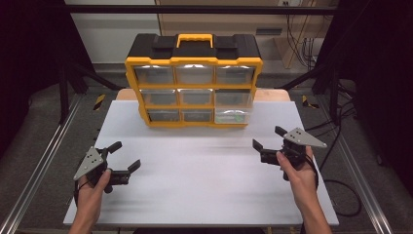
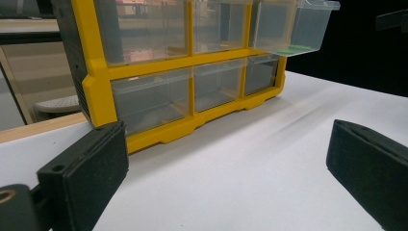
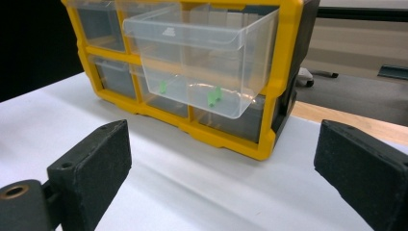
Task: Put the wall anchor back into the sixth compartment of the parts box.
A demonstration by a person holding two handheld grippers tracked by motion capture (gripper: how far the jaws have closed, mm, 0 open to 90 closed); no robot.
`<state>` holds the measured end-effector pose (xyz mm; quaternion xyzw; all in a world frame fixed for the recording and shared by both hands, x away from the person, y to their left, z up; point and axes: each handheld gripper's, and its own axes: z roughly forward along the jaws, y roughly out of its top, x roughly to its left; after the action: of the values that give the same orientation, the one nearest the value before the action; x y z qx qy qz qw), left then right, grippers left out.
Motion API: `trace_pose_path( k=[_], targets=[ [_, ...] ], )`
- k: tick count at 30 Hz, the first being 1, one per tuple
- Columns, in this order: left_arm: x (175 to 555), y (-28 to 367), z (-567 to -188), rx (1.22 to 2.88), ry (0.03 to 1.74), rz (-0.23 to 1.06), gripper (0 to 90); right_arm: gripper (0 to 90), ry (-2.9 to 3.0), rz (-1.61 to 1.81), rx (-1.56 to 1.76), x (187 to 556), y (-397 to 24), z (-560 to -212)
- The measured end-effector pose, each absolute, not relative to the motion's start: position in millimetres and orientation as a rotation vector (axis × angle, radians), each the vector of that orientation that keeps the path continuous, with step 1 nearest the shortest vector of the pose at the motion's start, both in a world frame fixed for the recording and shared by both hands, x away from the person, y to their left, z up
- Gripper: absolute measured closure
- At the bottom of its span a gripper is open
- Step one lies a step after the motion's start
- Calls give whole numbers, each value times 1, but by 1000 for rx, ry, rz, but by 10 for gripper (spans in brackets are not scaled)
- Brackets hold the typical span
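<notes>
A yellow and black organiser cabinet [image 1: 194, 61] with clear drawers stands at the back middle of the white table [image 1: 204, 195]. Its middle right drawer [image 3: 202, 53] is pulled out and holds two small green pieces [image 3: 214, 96]. In the left gripper view the same drawer [image 2: 300, 24] juts out at the top right. My left gripper [image 1: 125, 156] is held open and empty near the front left of the table. On the right side, in front of the cabinet, my right gripper [image 1: 267, 136] is open and empty too. In both gripper views the jaws stand wide apart over bare table.
The other drawers [image 1: 195, 96] are pushed in. A yellow carry handle [image 1: 194, 39] lies on top of the cabinet. Metal rails [image 1: 39, 165] run along both sides of the table. Cables [image 1: 336, 146] trail off the right edge. Bare table lies between the grippers.
</notes>
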<state>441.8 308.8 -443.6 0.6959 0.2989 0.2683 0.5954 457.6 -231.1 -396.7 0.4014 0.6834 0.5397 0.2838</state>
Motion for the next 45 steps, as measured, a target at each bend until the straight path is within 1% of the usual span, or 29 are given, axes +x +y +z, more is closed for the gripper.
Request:
trace_pose_path(
  k=[17, 27, 45],
  targets=[
    [441, 309, -442, 1621, 683, 632, 11, 63, 1878, 1459, 1079, 447, -227, -419],
    [440, 308, -442, 1628, 664, 624, 10, 65, 1890, 1463, 1060, 440, -227, -425],
    [440, 305, -443, 1641, 649, 618, 9, 63, 1891, 1496, 1036, 439, -222, -434]
  ],
)
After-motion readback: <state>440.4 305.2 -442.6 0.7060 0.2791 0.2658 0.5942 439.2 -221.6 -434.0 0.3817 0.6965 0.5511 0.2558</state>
